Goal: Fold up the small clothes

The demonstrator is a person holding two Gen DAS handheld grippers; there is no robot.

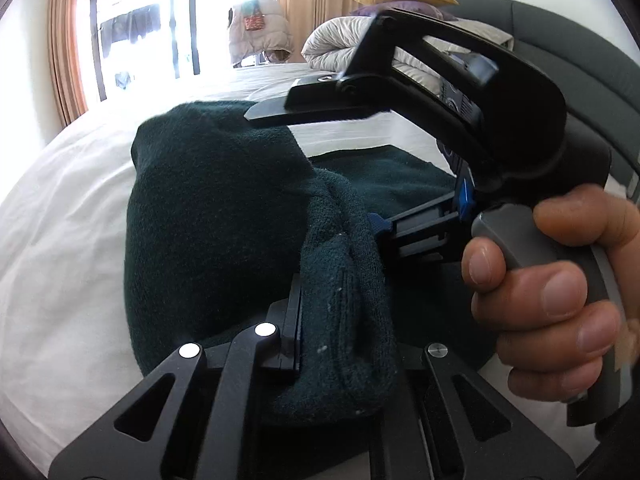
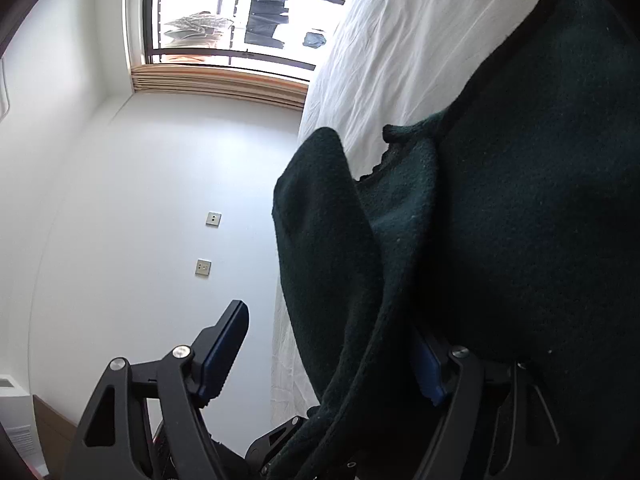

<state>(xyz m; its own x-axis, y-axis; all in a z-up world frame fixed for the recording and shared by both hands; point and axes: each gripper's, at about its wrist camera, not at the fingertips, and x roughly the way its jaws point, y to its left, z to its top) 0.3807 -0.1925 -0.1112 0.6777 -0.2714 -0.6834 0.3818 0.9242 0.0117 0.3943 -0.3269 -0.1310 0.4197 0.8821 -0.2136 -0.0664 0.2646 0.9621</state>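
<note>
We see the dark green garment [image 1: 208, 216] bunched over the white bed [image 1: 60, 240], a thick fold of it draped between the left gripper [image 1: 340, 360] jaws; whether they pinch it, we cannot tell. Right gripper [image 2: 320, 356] jaws spread wide: one blue pad bare against the wall [image 2: 140, 200], the other touching cloth. Right hand [image 1: 560, 296] grips its handle.
</note>
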